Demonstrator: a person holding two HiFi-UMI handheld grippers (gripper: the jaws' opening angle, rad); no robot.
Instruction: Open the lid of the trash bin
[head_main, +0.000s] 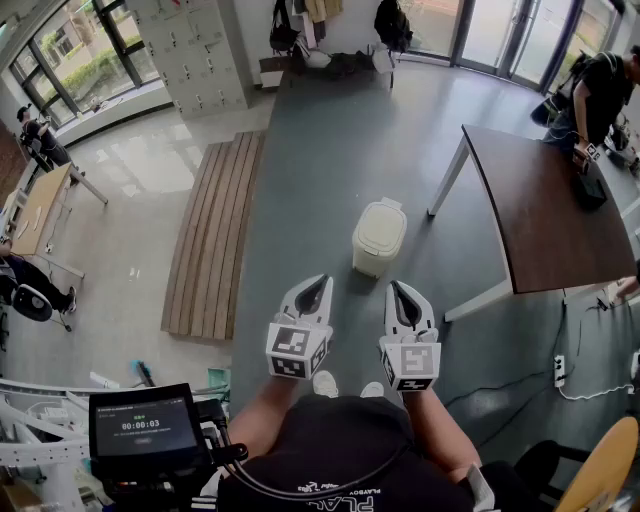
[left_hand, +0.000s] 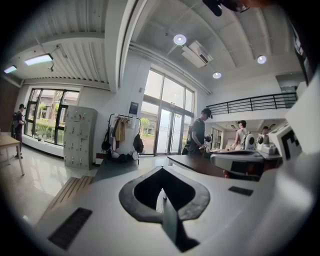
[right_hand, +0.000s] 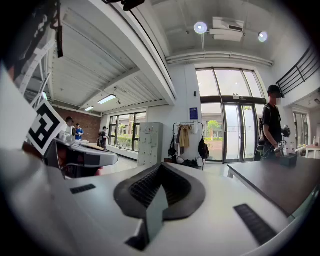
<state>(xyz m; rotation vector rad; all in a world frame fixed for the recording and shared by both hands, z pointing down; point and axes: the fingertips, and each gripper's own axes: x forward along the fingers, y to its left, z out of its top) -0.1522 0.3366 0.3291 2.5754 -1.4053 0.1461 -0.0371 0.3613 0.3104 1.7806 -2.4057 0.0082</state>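
Note:
The trash bin (head_main: 378, 238) is cream-white and stands on the grey floor in the middle of the head view, with its lid down. My left gripper (head_main: 321, 281) and right gripper (head_main: 397, 287) are held side by side just short of the bin, apart from it. Their tips point toward it. Both have their jaws together with nothing between them. The left gripper view shows its gripper (left_hand: 161, 171) aimed level across the room, and the right gripper view shows the same for its gripper (right_hand: 160, 166). The bin is in neither gripper view.
A dark brown table (head_main: 548, 205) stands right of the bin. A slatted wooden platform (head_main: 212, 238) lies on the floor to the left. A power strip with cables (head_main: 560, 371) lies at lower right. A person (head_main: 603, 88) stands at the table's far end.

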